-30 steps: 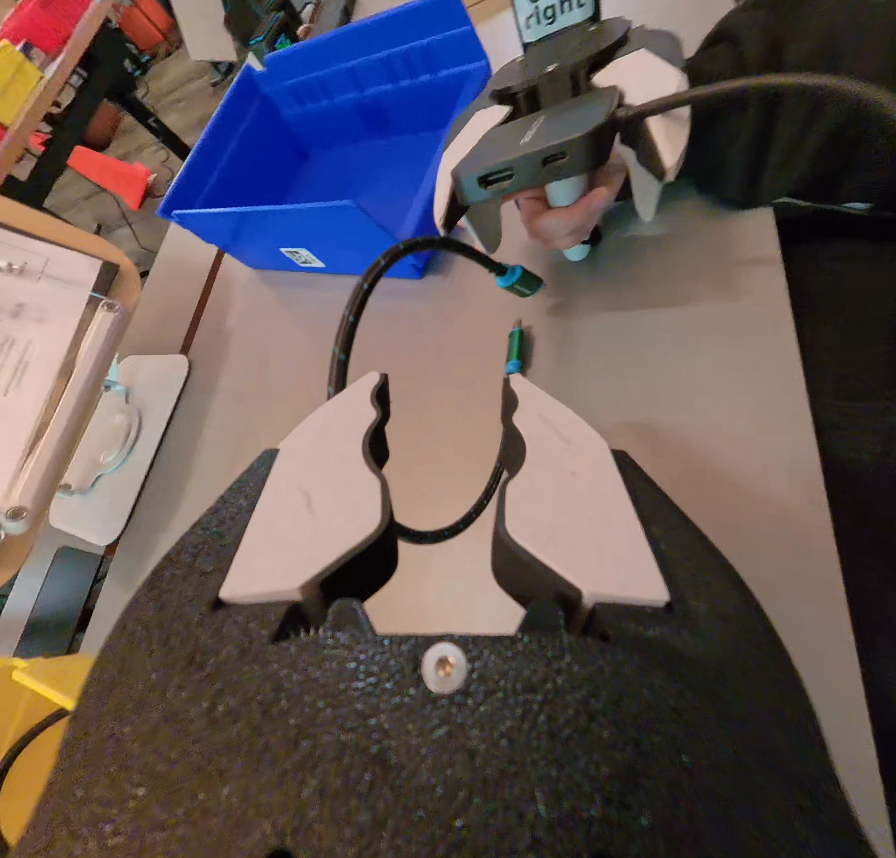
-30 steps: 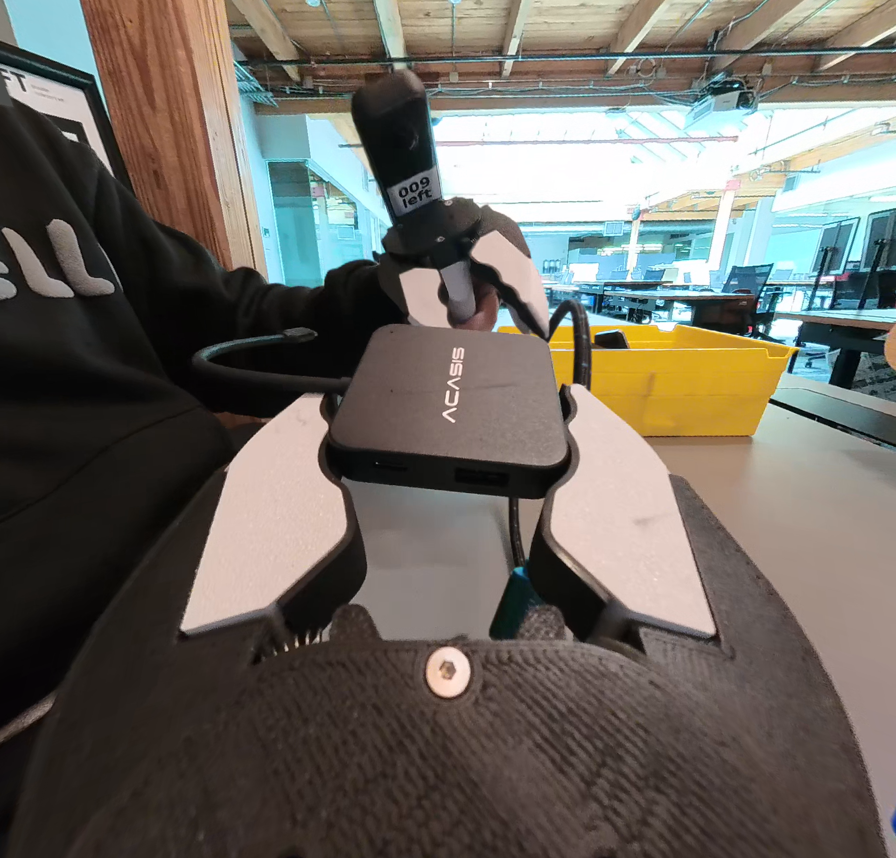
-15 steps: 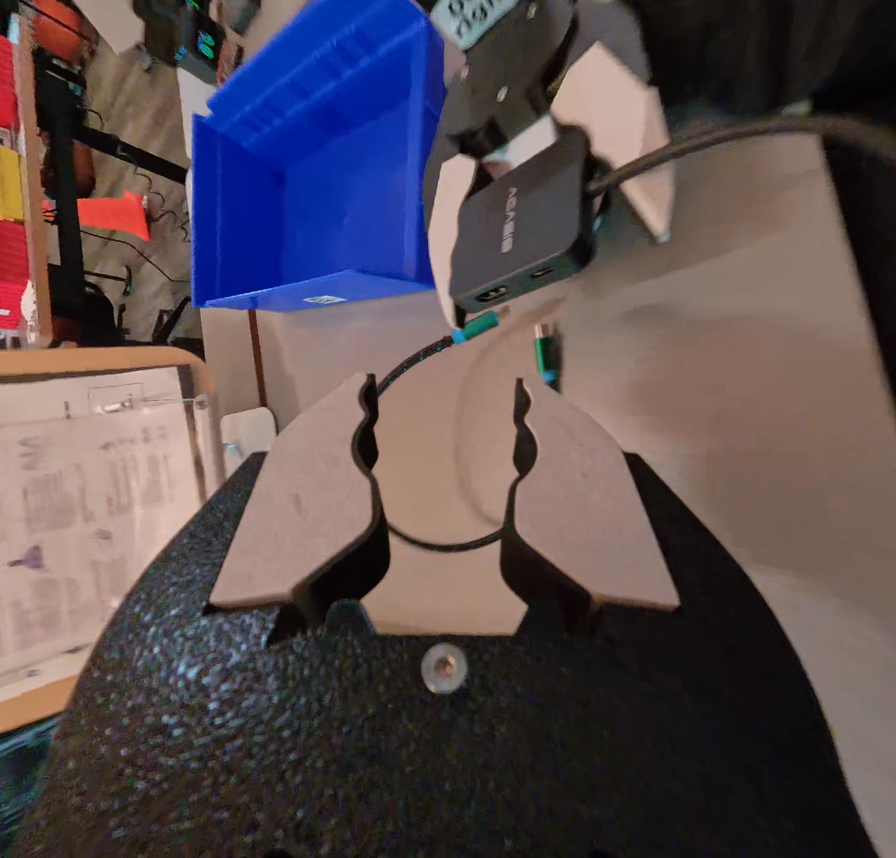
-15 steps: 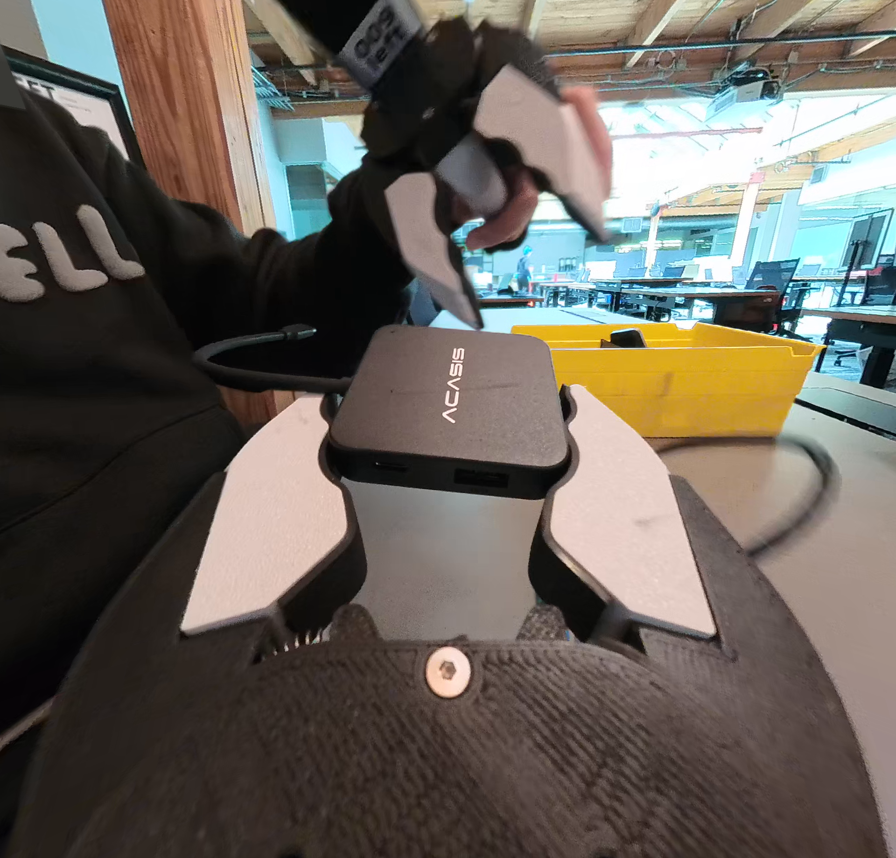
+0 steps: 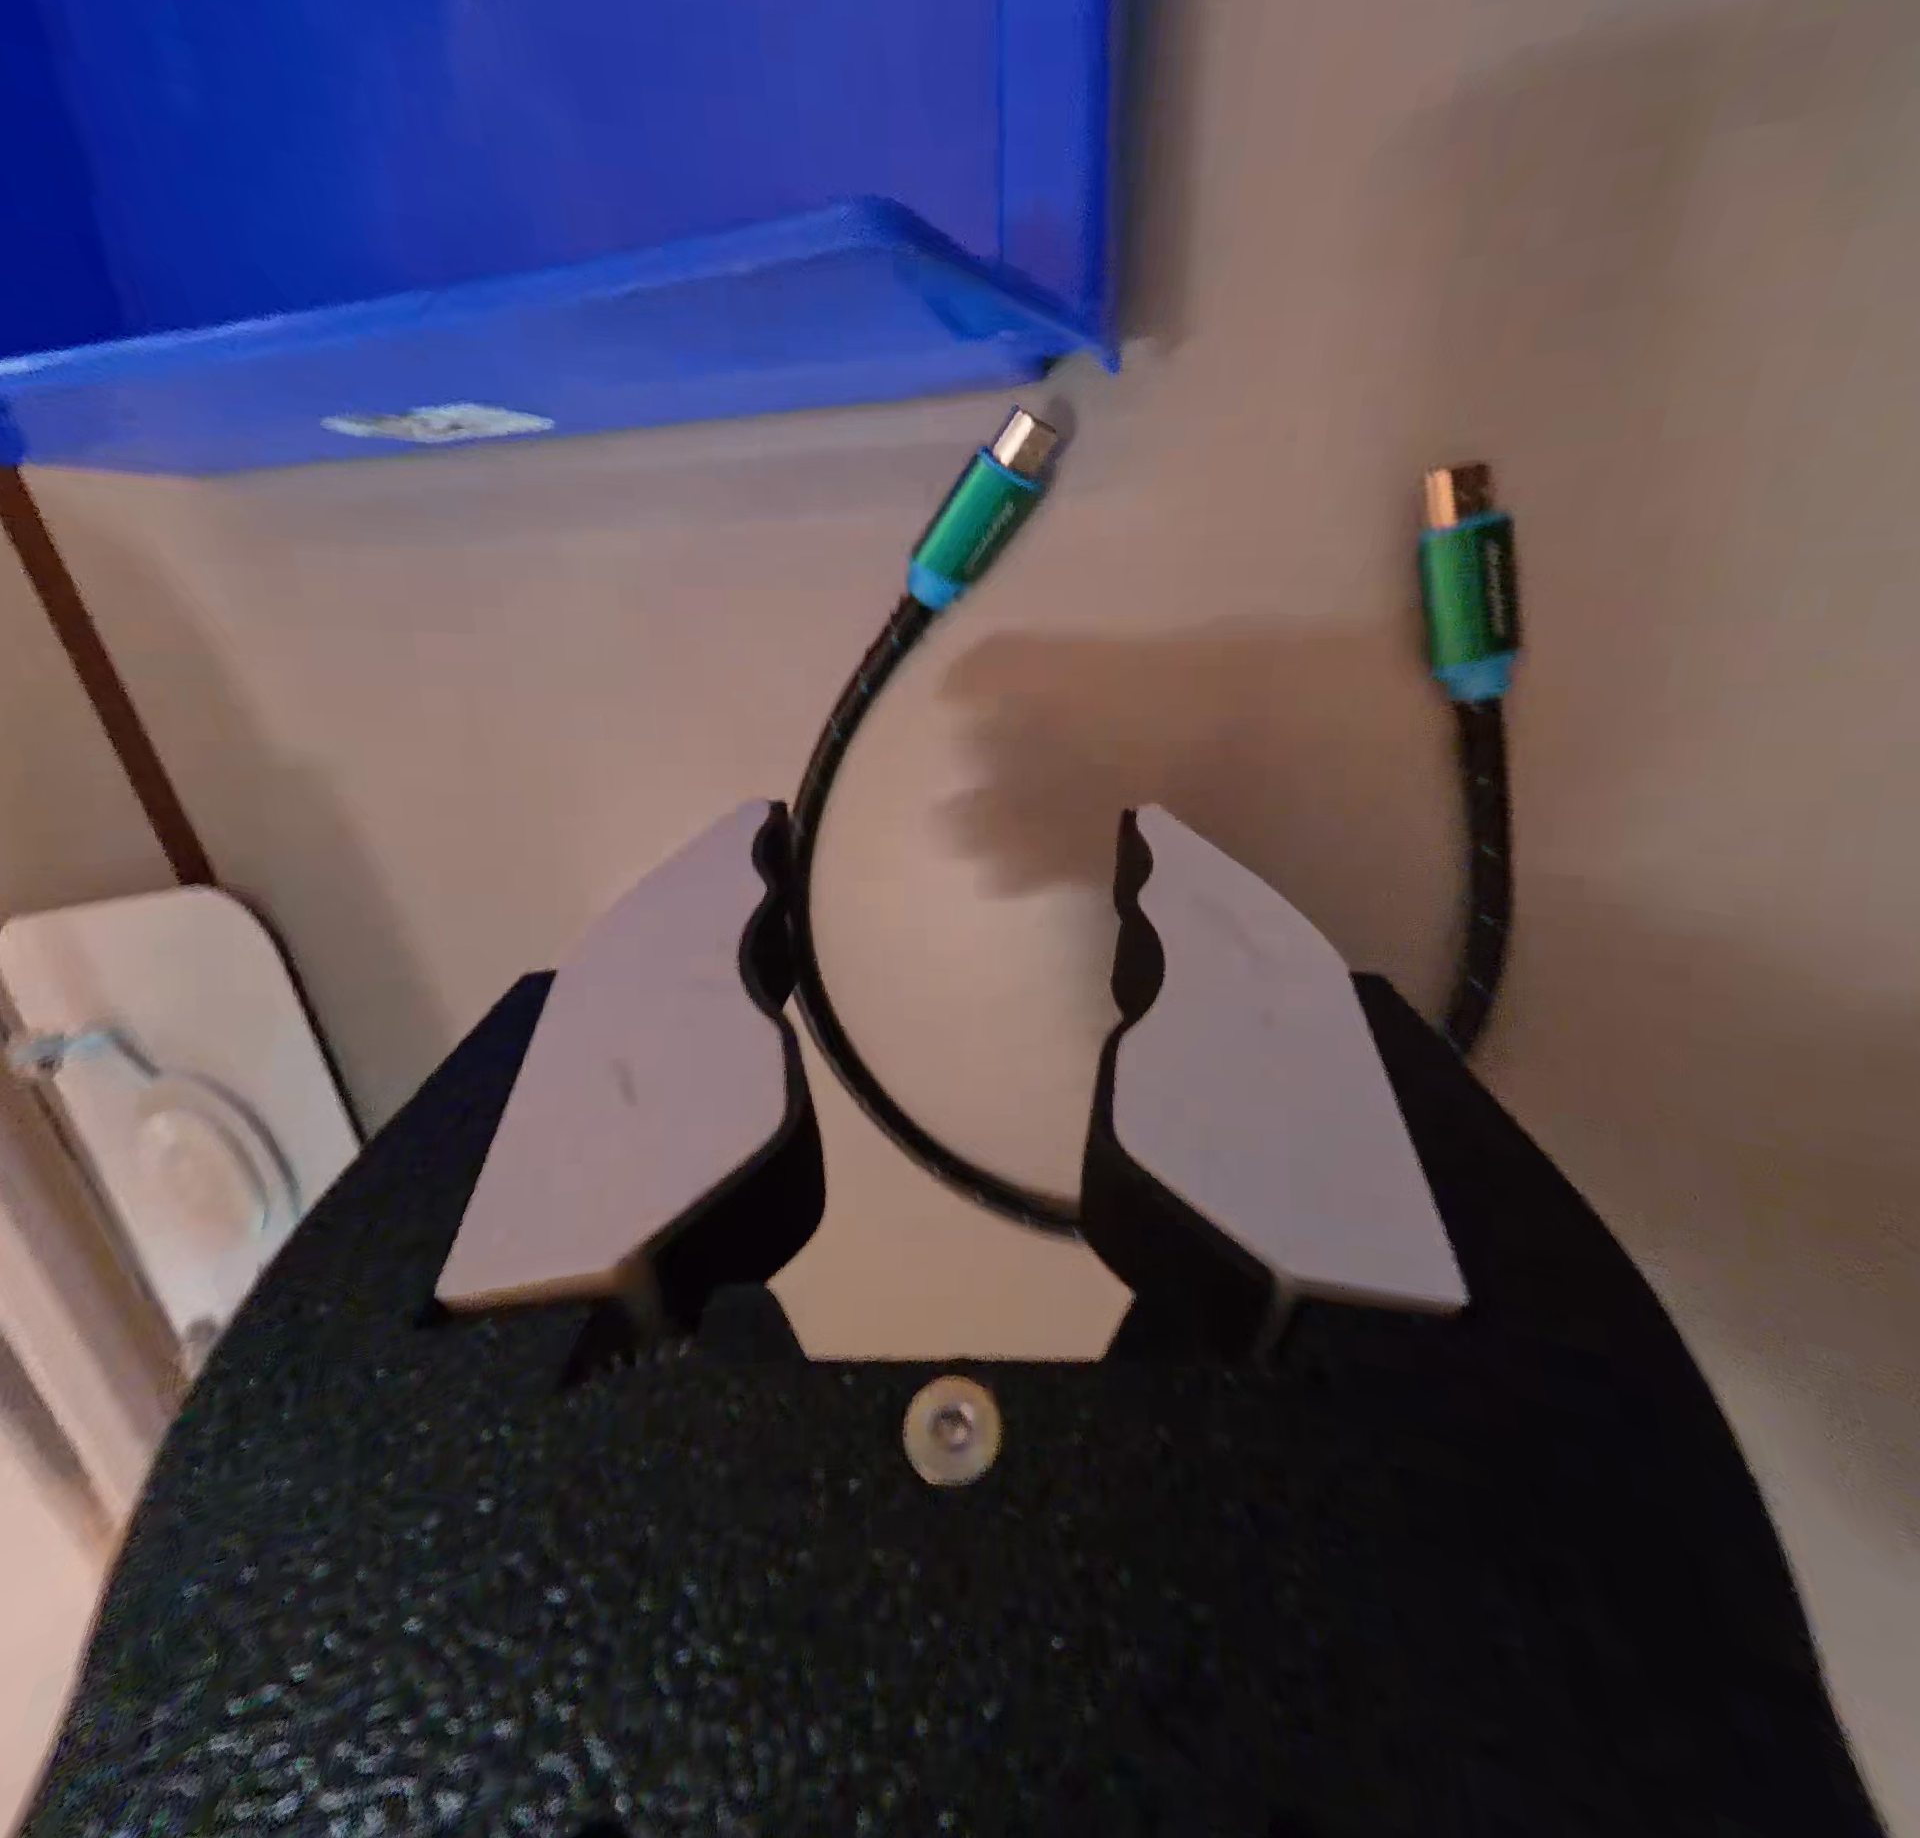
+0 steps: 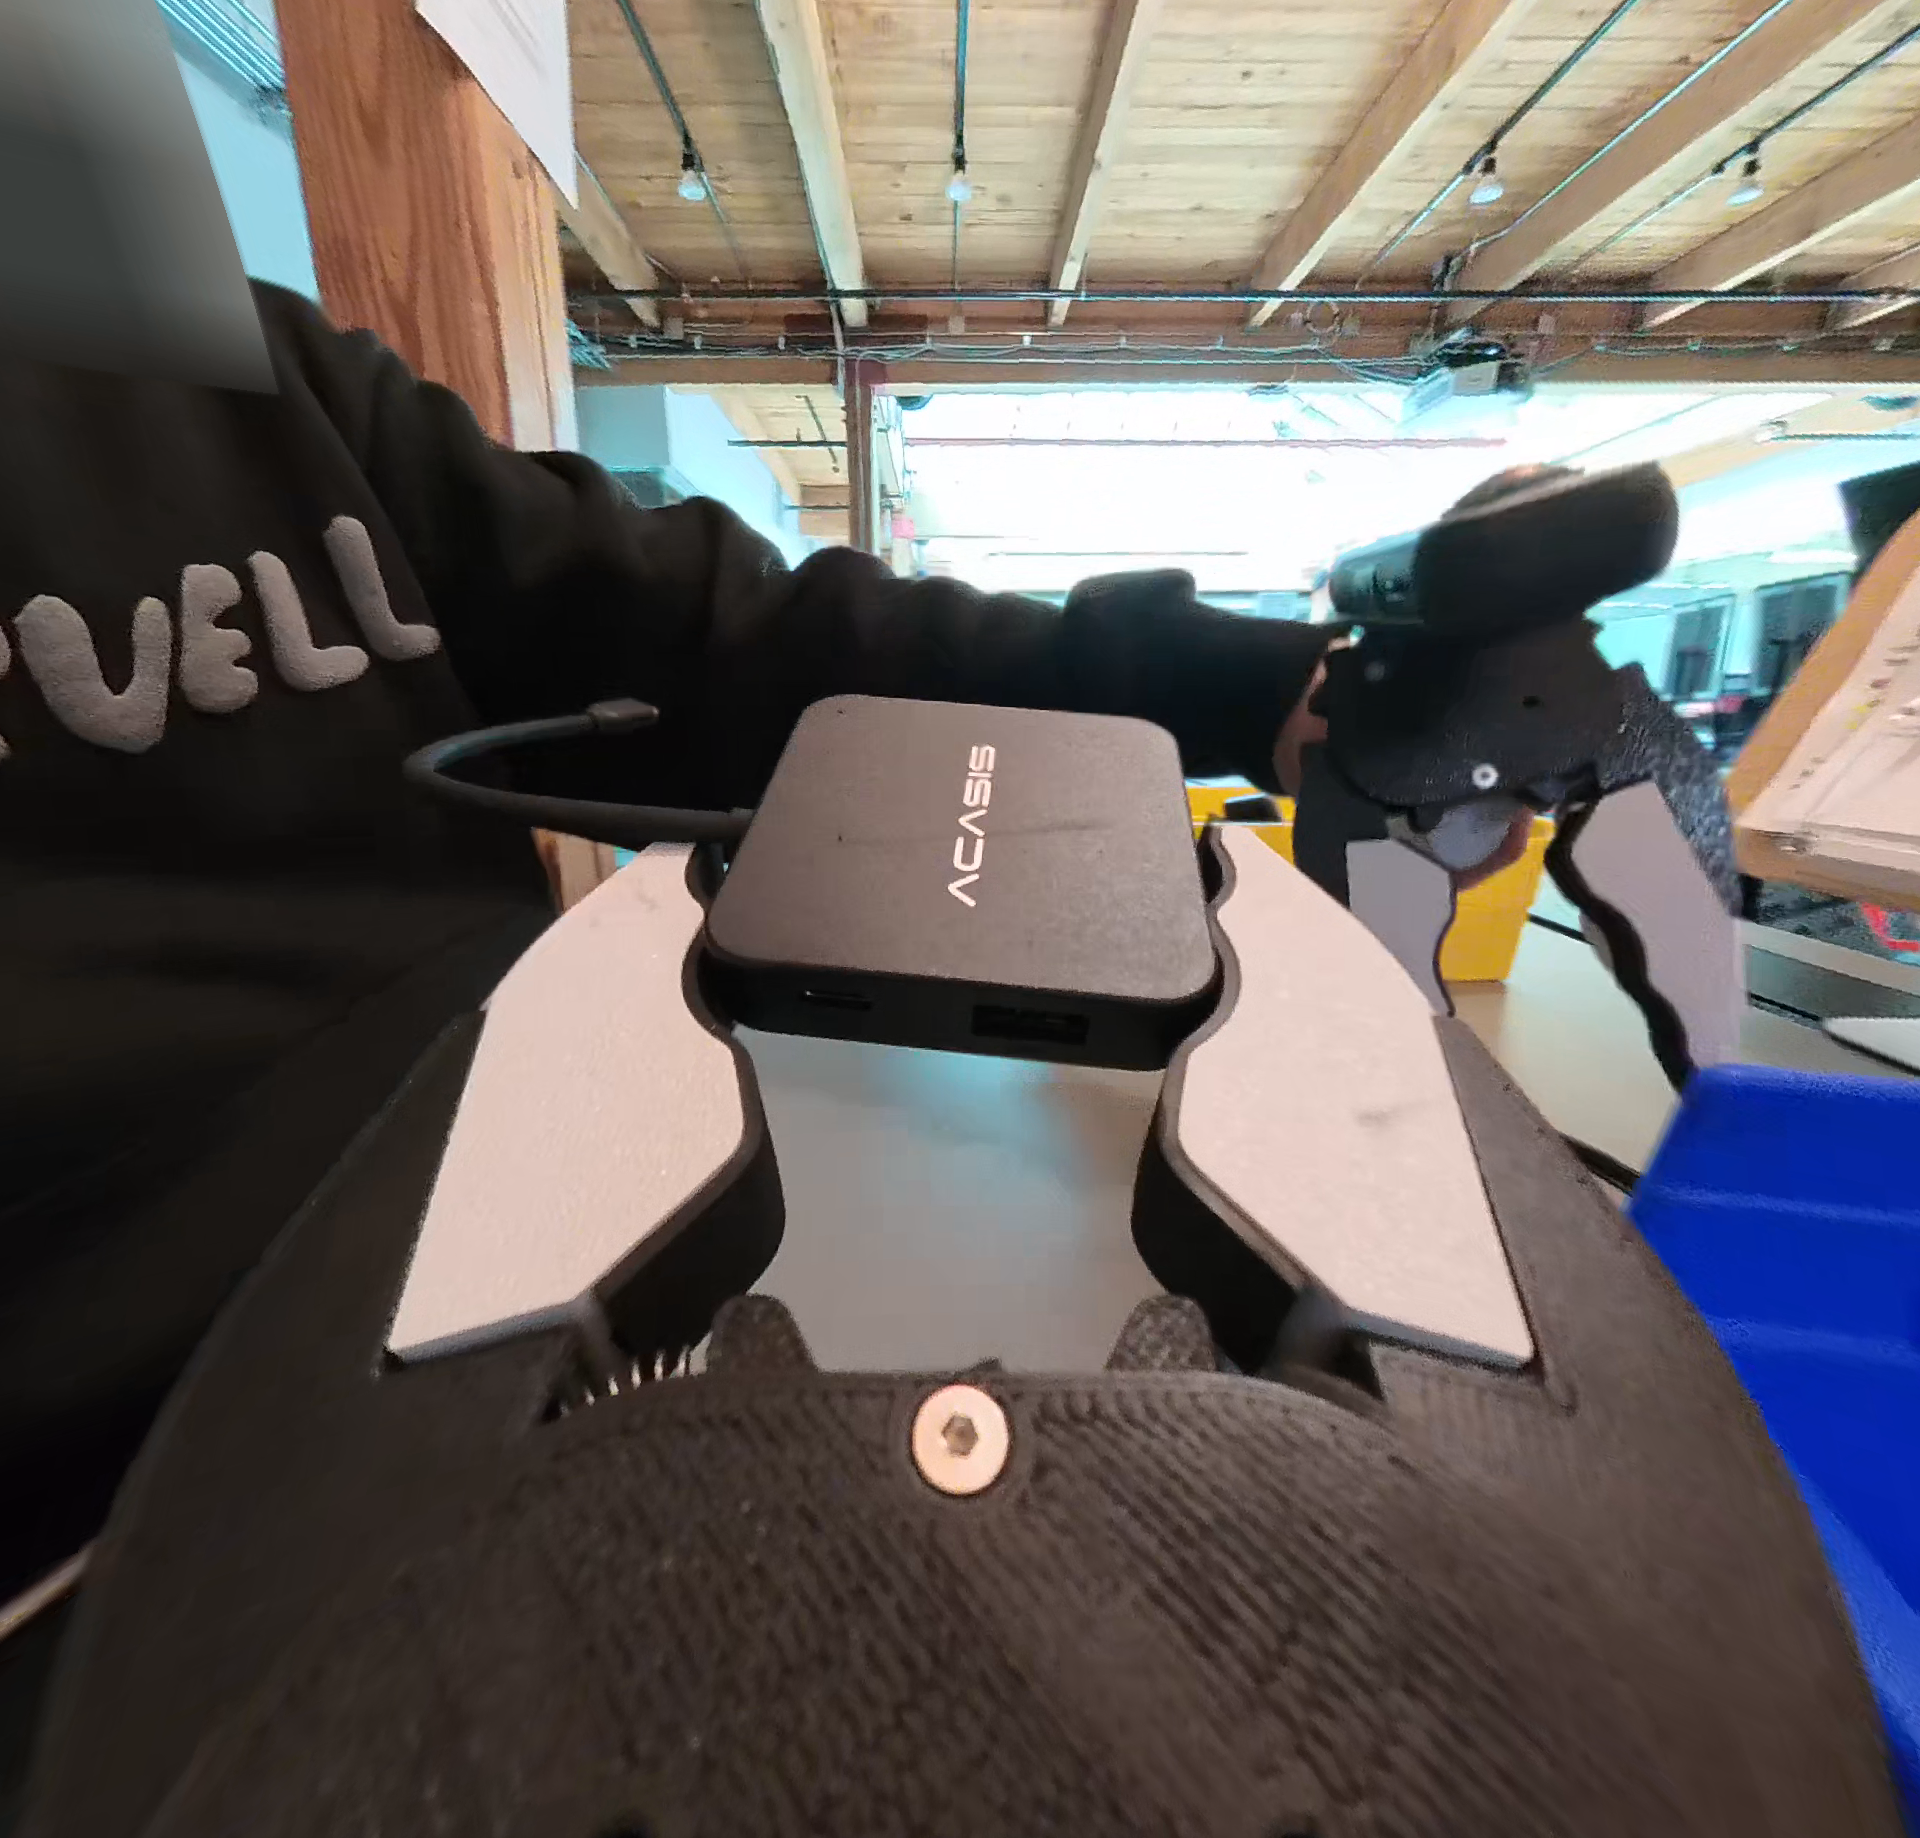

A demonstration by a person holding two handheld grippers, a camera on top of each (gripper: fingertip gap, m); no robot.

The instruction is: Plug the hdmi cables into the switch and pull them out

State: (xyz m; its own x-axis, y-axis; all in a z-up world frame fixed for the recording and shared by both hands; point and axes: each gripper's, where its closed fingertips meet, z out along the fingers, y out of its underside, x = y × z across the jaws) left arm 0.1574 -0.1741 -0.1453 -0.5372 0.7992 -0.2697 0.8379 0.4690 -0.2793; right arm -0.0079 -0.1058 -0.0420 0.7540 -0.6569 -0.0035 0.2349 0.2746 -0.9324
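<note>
A short black braided cable (image 5: pixel 831 1040) lies curved on the table, with a green plug at each end: one (image 5: pixel 982 510) near the blue bin, one (image 5: pixel 1467 588) to the right. My left gripper (image 5: pixel 951 822) is open and empty, pointing down over the cable's loop; the cable runs past its left finger and under its right one. In the right wrist view the left gripper (image 6: pixel 1548 915) hangs open above the table. My right gripper (image 6: pixel 956 853) is shut on the black switch box (image 6: pixel 966 874), held level in the air with its own black lead (image 6: pixel 540 796) trailing left.
A blue bin (image 5: pixel 520 178) stands just beyond the cable, and its corner (image 6: pixel 1808 1269) is close to my right gripper. A yellow bin (image 6: pixel 1486 905) stands farther back. A white stand with a clear holder (image 5: pixel 156 1061) and a wooden board (image 6: pixel 1849 770) are at the side. The person's black sleeve (image 6: pixel 727 625) crosses behind the switch.
My left gripper has swung down and forward over the cable, so the switch and right gripper left its view. The right gripper has turned right, still holding the switch.
</note>
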